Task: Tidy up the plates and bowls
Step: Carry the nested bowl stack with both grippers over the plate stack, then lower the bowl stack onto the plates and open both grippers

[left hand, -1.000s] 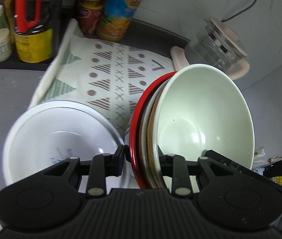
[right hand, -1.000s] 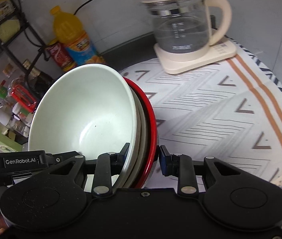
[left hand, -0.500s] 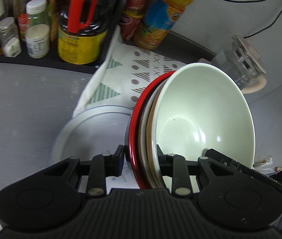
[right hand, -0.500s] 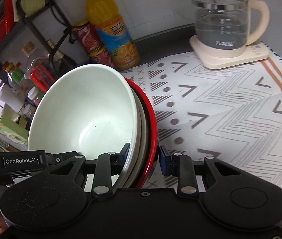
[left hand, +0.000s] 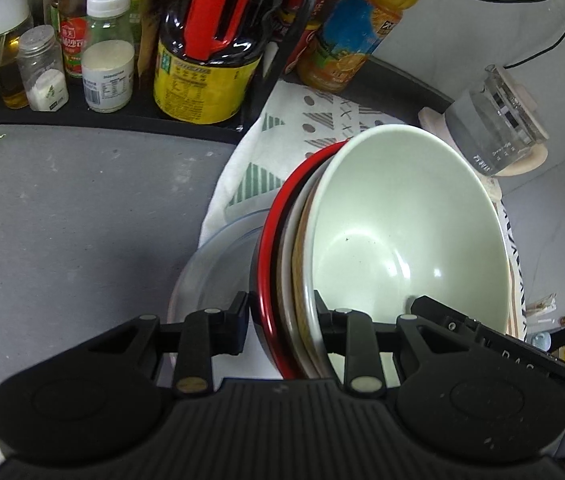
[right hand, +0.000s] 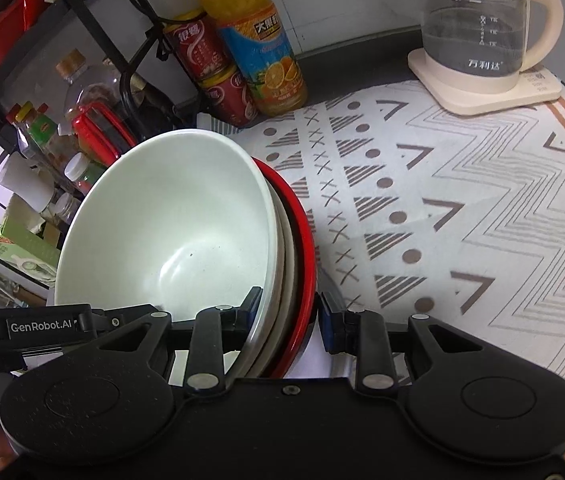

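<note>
A nested stack of bowls [left hand: 402, 240] hangs in the air between both grippers: a pale green bowl innermost, a tan and a whitish one around it, a red-rimmed bowl [left hand: 270, 264] outermost. My left gripper [left hand: 282, 320] is shut on the stack's rim on one side. On the opposite side my right gripper [right hand: 288, 312] is shut on the same stack [right hand: 170, 232]. Below the stack a white plate [left hand: 210, 268] lies at the cloth's edge, mostly hidden by the bowls.
A black shelf holds a dark sauce jug [left hand: 210, 48], spice jars [left hand: 106, 52] and bottles. An orange juice bottle [right hand: 258, 48] and red cans [right hand: 210, 68] stand at the back. A glass kettle [right hand: 478, 28] sits on the patterned cloth [right hand: 462, 220]. Grey counter [left hand: 62, 220] lies left.
Both grippers have carried the bowl stack sideways toward the shelf of bottles. The white plate has slid under the stack in view, and the kettle has receded to the right.
</note>
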`<state>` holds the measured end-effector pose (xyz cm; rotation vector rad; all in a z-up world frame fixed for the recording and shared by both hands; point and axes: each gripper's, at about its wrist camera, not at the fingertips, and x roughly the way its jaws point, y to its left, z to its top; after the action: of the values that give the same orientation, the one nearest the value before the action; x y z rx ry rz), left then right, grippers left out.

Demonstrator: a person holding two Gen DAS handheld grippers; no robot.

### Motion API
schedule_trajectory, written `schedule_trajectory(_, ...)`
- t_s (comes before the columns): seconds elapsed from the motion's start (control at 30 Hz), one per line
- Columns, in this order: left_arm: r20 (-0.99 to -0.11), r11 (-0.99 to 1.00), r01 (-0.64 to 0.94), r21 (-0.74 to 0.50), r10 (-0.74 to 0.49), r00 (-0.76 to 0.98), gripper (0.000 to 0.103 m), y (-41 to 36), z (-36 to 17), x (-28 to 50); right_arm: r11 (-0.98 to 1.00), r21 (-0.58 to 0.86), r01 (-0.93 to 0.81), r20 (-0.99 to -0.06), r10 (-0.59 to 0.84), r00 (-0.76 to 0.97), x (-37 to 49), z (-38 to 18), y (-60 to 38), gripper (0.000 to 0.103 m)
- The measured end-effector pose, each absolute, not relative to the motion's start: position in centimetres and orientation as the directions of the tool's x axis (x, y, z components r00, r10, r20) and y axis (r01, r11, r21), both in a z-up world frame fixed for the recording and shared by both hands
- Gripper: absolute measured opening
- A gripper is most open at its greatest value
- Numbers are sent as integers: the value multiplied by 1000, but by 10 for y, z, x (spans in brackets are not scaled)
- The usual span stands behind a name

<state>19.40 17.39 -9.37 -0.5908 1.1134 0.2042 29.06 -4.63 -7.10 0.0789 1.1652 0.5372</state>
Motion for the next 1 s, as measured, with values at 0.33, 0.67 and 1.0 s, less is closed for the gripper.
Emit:
schedule_trajectory(0.33, -893, 843, -408, -349, -168, 418, 28, 189, -113, 183, 892, 314, -325, -865, 410, 290, 266, -89, -34, 29)
schedule_trajectory(0.67, -893, 832, -409, -375, -206, 399, 28, 182, -128, 170, 910, 293, -295, -879, 377, 291, 251, -100, -45, 29)
schedule_trajectory(1.0, -887, 833, -403, -380, -205, 414, 30, 181, -130, 168, 911, 286, -298, -872, 377, 313, 252, -106, -47, 29)
